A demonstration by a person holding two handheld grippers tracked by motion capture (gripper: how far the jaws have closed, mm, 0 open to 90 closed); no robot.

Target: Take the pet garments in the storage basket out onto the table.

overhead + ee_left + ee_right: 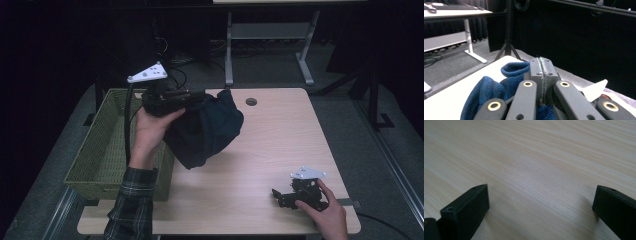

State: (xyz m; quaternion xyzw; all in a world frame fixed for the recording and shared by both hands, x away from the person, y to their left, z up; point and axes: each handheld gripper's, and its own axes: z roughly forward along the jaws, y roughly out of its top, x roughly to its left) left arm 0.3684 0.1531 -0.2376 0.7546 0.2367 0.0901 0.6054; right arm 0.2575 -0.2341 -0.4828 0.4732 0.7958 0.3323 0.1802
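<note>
We've got the left gripper [197, 96] raised above the table's left side, jaws clamped tight on a dark blue knitted garment [205, 131] — prob. a sweater or similar. In the left gripper view the two pads meet w/ just a thin line of fabric pinched between them, and the blue knit [489, 92] bunches up below and to the left. Seen from the high view, the garment hangs free from that pinch, its lower fold dangling just over the light wooden table [280, 145] next to the olive-green woven basket [100, 150]. We hold it by one edge so gravity pulls the rest down and it stays clear of the tabletop; we judge the basket is where it's headed, since it sits right beside the hanging cloth, open side up.

Our right gripper [278, 196] rests low at the table's near right corner, well apart from the garment, jaws spread wide w/ nothing between them — the right gripper view has bare wood grain [536, 170] between the two black tips. It's parked there, we think, to stay out of the way while the left does the carrying.
</note>
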